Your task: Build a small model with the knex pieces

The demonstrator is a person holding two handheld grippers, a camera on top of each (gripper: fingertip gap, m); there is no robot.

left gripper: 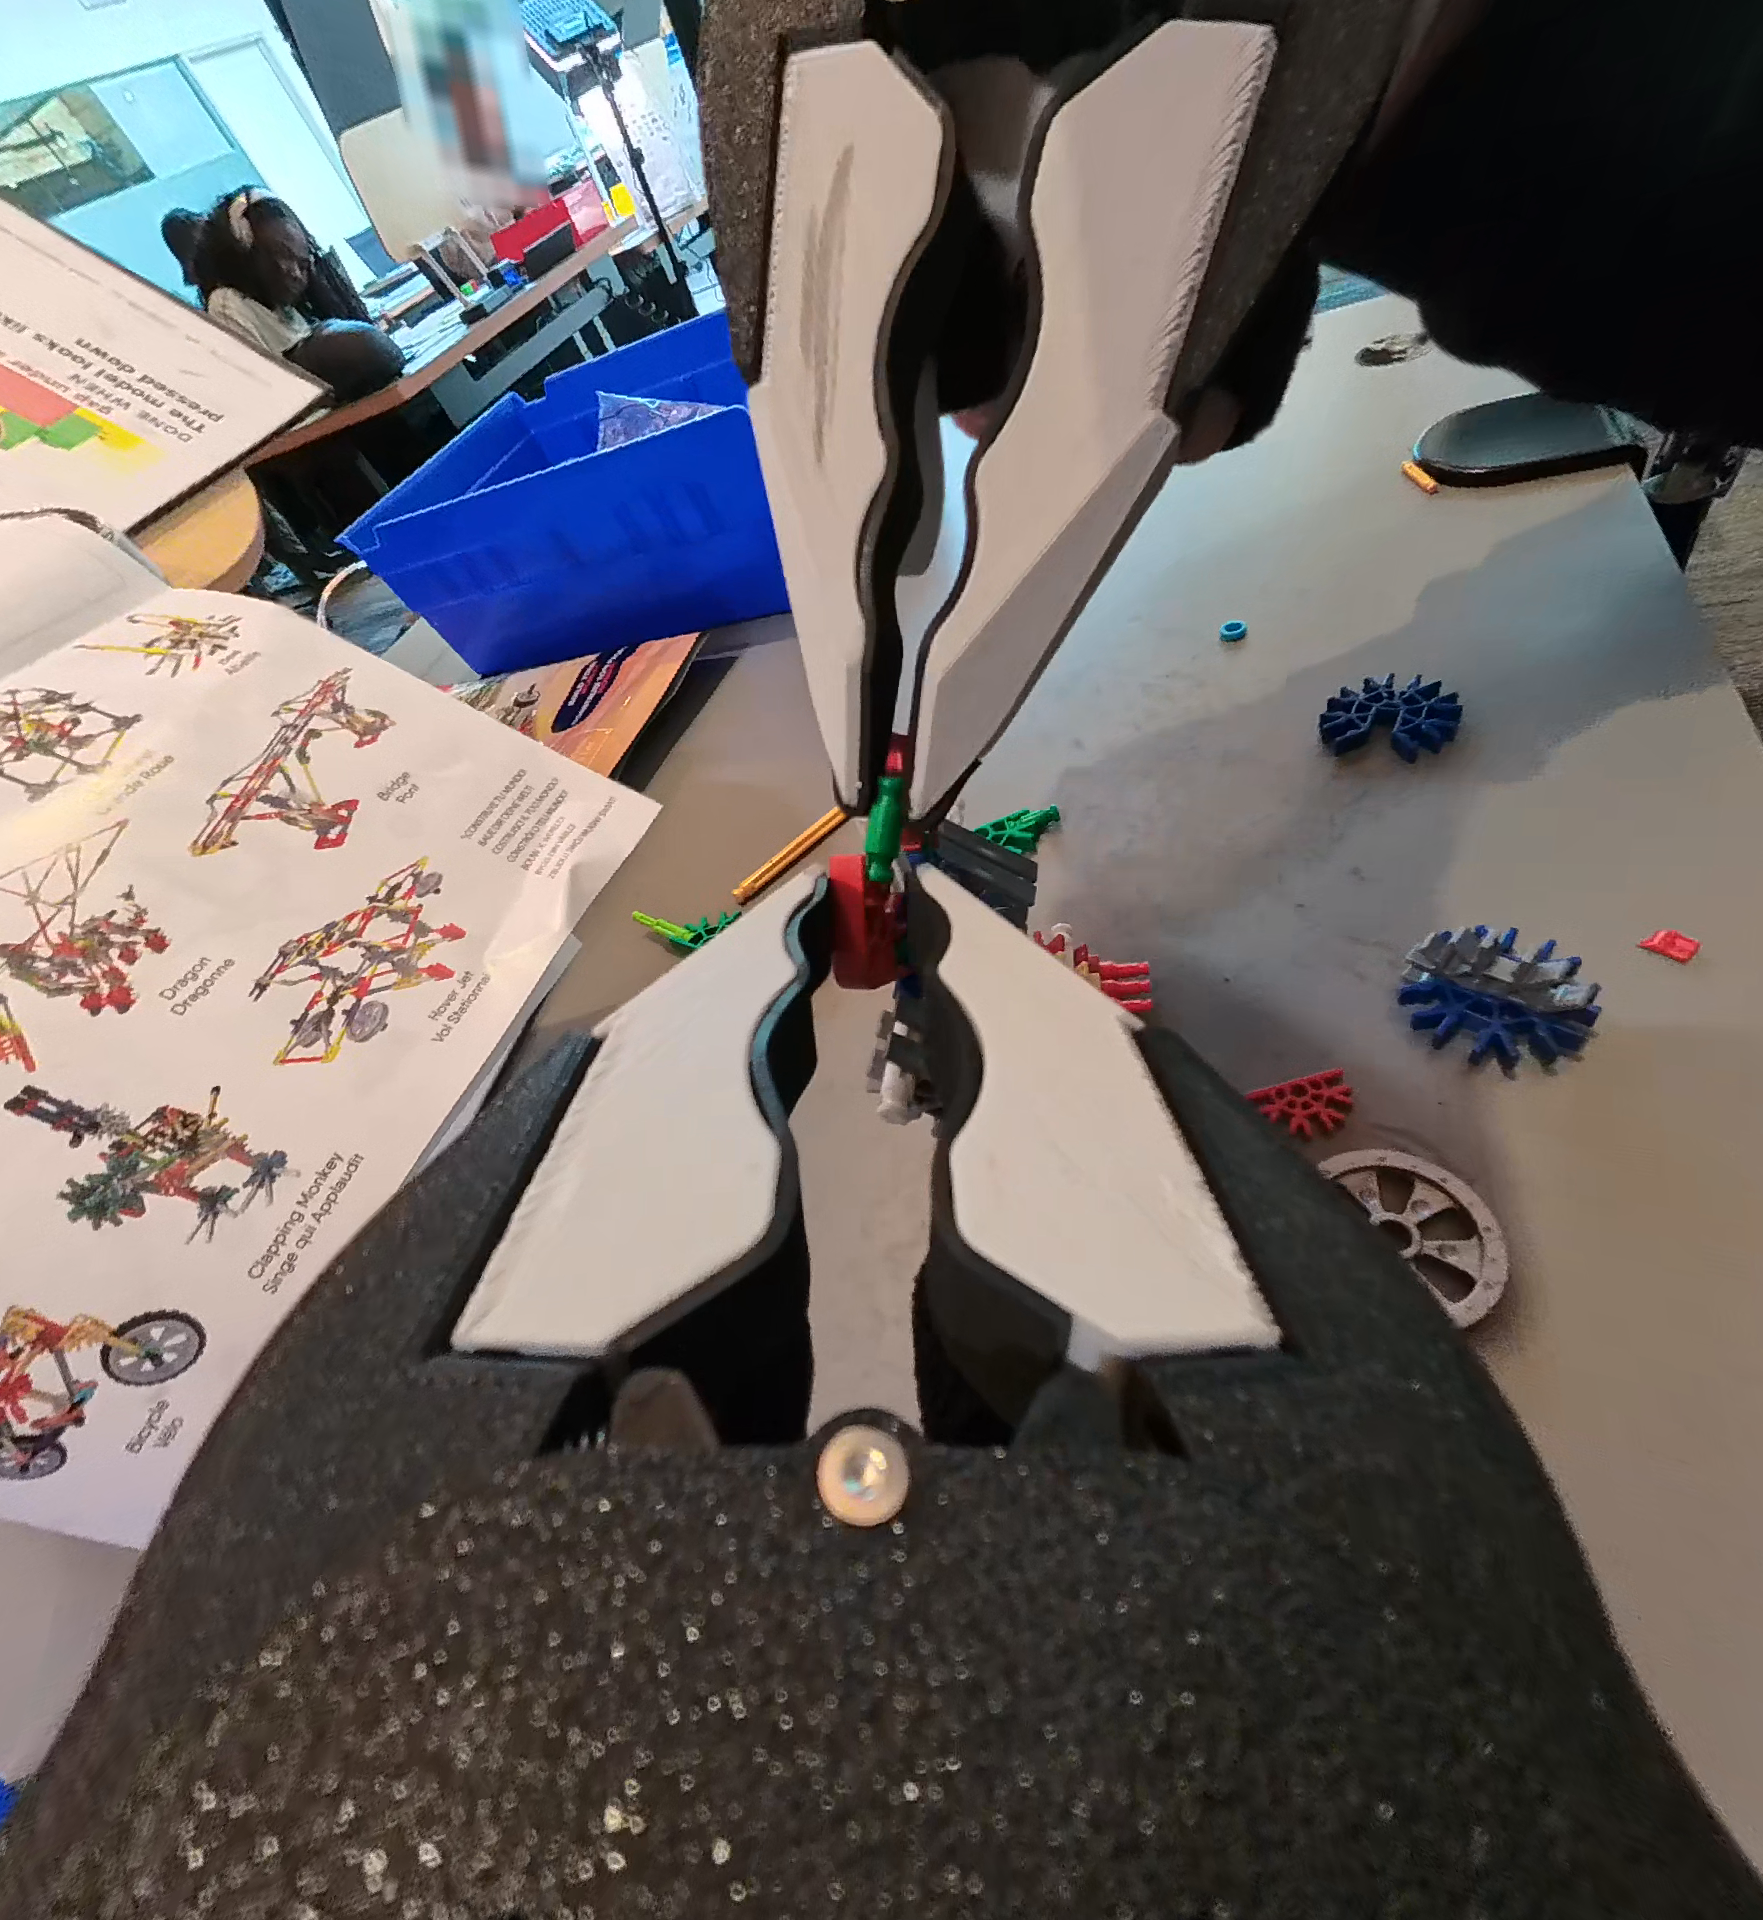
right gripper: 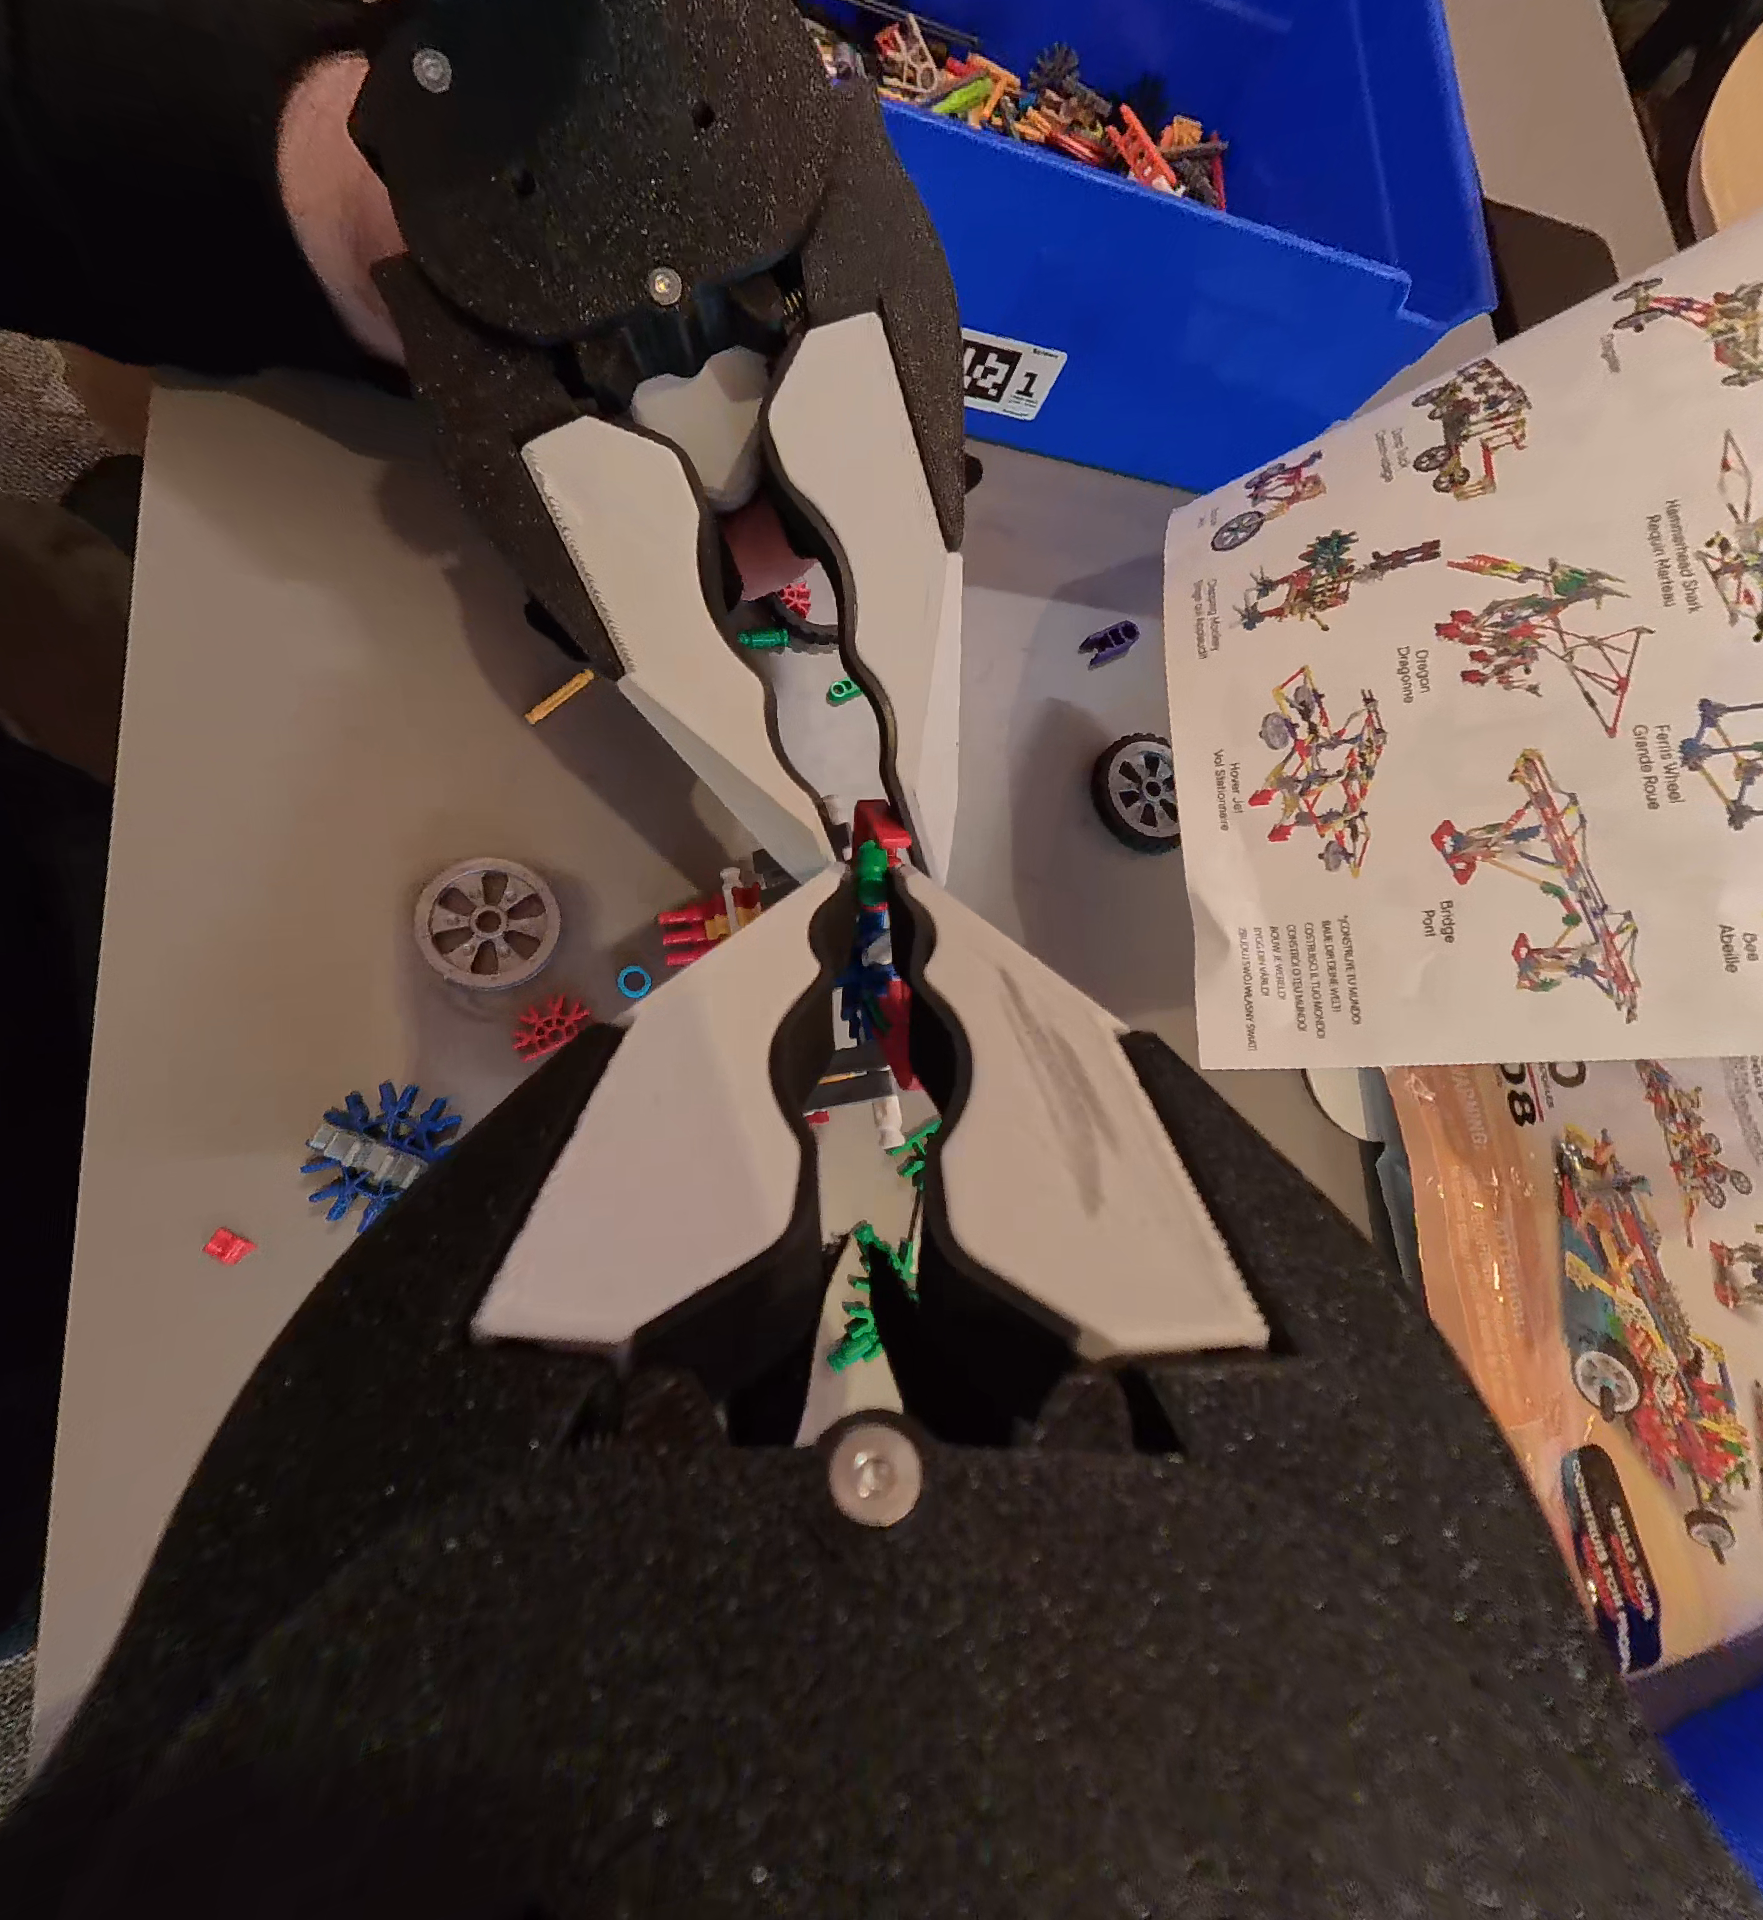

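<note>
Green rod [left gripper: 885,814] stands pinched at its upper end between the closed tips of the right gripper [left gripper: 882,774], its lower end meeting the red connector [left gripper: 861,928] clamped in the left gripper [left gripper: 864,914]. Both grippers meet tip to tip above the grey table [left gripper: 1220,862]. Right of the left gripper lie blue snowflake connectors [left gripper: 1388,717] and a grey wheel hub [left gripper: 1422,1236]; left, an instruction sheet [left gripper: 233,935].

far: blue bin [right gripper: 1168,301] | left: paper sheet [left gripper: 233,935] | right: scattered pieces, grey wheel [left gripper: 1428,1236]
</note>
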